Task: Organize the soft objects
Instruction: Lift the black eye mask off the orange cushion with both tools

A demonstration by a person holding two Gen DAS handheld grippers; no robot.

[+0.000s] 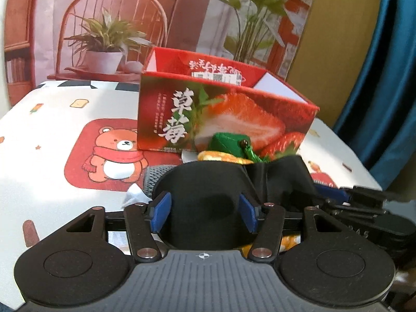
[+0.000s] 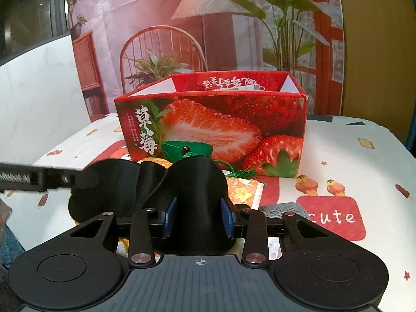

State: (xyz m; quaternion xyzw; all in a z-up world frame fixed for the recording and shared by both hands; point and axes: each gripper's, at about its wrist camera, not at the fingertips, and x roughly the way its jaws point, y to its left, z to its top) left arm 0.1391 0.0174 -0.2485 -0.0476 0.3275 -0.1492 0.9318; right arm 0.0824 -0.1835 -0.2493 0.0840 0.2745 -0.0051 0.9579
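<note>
Nearest in each wrist view, a black eye mask lies stretched between the two grippers. The left gripper (image 1: pixel 204 214) has its blue pads either side of one cup of the black eye mask (image 1: pixel 205 195); whether they press on the fabric or only bracket it I cannot tell. The right gripper (image 2: pixel 200 217) has its pads close against the other cup (image 2: pixel 197 195) and seems to be clamped on it. The mask sits just above the desk (image 1: pixel 52 176), not yet carried anywhere.

Under and just beyond the mask lies a small heap: a grey knitted piece (image 2: pixel 283 209), an orange-and-yellow patterned pouch (image 2: pixel 244 191) and a green felt ornament (image 2: pixel 186 149) with a tassel, all still loose on the cartoon-print cloth.

Farther back stands the open strawberry box (image 2: pixel 213 130), touching or just behind the green ornament. Its inside is mostly hidden; only printed inner walls show, so I cannot say whether anything is in it yet.

My judgement: the sorting is at an early stage, with the mask in hand and at least three soft items left.
</note>
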